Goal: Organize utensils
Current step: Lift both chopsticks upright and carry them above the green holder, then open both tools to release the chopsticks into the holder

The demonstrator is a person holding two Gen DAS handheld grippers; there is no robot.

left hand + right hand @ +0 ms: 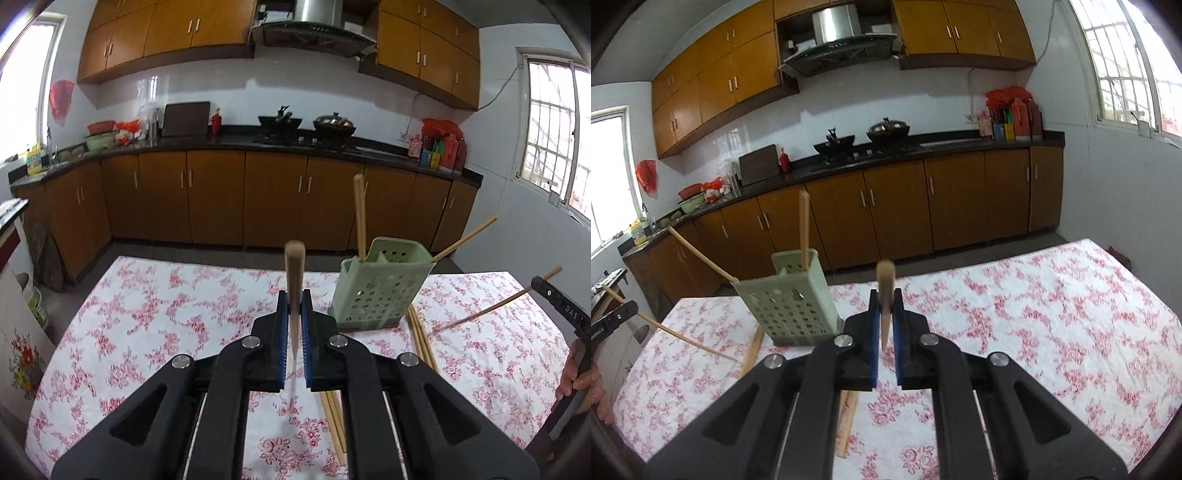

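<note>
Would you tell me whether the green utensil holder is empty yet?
Not empty: the green utensil holder stands upright with two chopsticks in it, one nearly vertical, one leaning.

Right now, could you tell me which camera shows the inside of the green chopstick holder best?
The left wrist view: the green chopstick holder tips its open top toward that camera, showing the divider, holes and two chopsticks inside. The right wrist view shows the holder mostly from its perforated side, with little of the interior visible.
</note>
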